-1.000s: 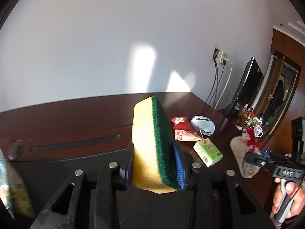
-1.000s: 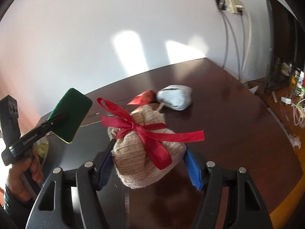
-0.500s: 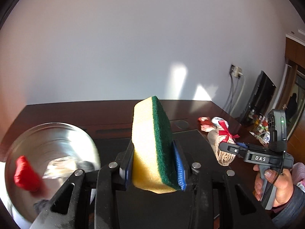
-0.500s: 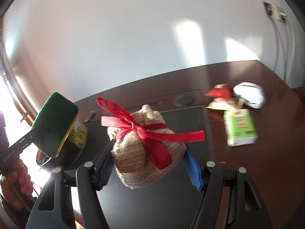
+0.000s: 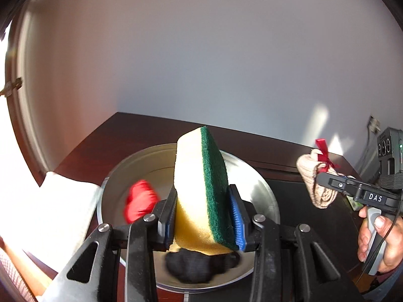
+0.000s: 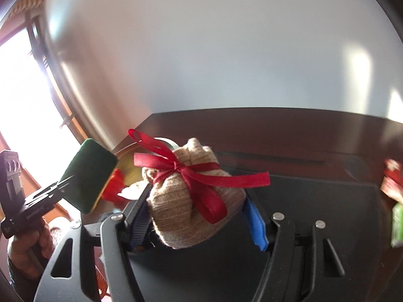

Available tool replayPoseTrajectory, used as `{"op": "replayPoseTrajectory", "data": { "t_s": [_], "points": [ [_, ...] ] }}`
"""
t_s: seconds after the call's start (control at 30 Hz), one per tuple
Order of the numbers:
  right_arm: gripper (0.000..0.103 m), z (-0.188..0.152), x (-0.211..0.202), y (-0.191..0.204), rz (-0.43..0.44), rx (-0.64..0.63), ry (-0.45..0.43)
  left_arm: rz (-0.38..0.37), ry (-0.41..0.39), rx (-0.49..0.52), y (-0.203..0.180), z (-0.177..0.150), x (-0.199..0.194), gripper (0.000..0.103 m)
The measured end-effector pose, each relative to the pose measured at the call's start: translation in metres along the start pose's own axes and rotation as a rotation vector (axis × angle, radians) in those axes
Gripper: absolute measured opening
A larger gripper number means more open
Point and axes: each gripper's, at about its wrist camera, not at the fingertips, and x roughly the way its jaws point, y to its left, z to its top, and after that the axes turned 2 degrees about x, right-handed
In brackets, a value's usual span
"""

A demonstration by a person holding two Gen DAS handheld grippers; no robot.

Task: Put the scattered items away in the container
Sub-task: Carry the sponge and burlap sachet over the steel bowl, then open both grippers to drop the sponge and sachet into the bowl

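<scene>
My left gripper is shut on a yellow sponge with a green scouring face and holds it above a round metal bowl. The bowl holds a red item and a black item. My right gripper is shut on a beige knitted pouch tied with a red ribbon. In the left wrist view the pouch hangs to the right of the bowl. In the right wrist view the sponge and the bowl lie to the left.
A white cloth lies left of the bowl at the table's edge. A black mat covers the dark wooden table. A red packet and a green carton lie at the far right. A white wall stands behind.
Both grippers have swung left with their loads. The sponge now hangs over the bowl, and the pouch has come closer to the bowl.
</scene>
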Motion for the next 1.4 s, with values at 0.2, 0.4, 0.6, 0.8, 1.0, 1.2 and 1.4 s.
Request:
{"op": "replayPoseTrajectory", "data": {
  "t_s": [0.2,0.4,0.6,0.8,1.0,1.2,1.4],
  "points": [
    [0.068,0.010,0.062,0.043,0.018,-0.086,0.070,0.044,0.038,-0.007,0.024,-0.004,0.013,0.039],
    [0.068,0.004,0.102,0.067,0.004,-0.144,0.118,0.071,0.038,0.003,0.039,-0.011,0.011,0.039],
    [0.068,-0.003,0.117,0.072,-0.004,-0.166,0.138,0.090,0.040,-0.009,0.047,-0.017,0.007,0.039],
    [0.074,-0.006,0.111,0.086,0.007,-0.172,0.121,0.110,0.038,-0.023,0.050,-0.019,0.001,0.041],
    [0.080,-0.007,0.090,0.080,0.033,-0.140,0.074,0.145,0.027,-0.048,0.056,-0.021,-0.006,0.072],
    [0.089,-0.008,0.060,0.064,0.009,-0.092,0.011,0.145,0.022,-0.074,0.058,-0.025,-0.010,0.077],
    [0.093,-0.016,0.023,0.049,-0.016,-0.054,-0.038,0.159,-0.047,-0.089,0.052,-0.017,-0.032,0.077]
  ]
}}
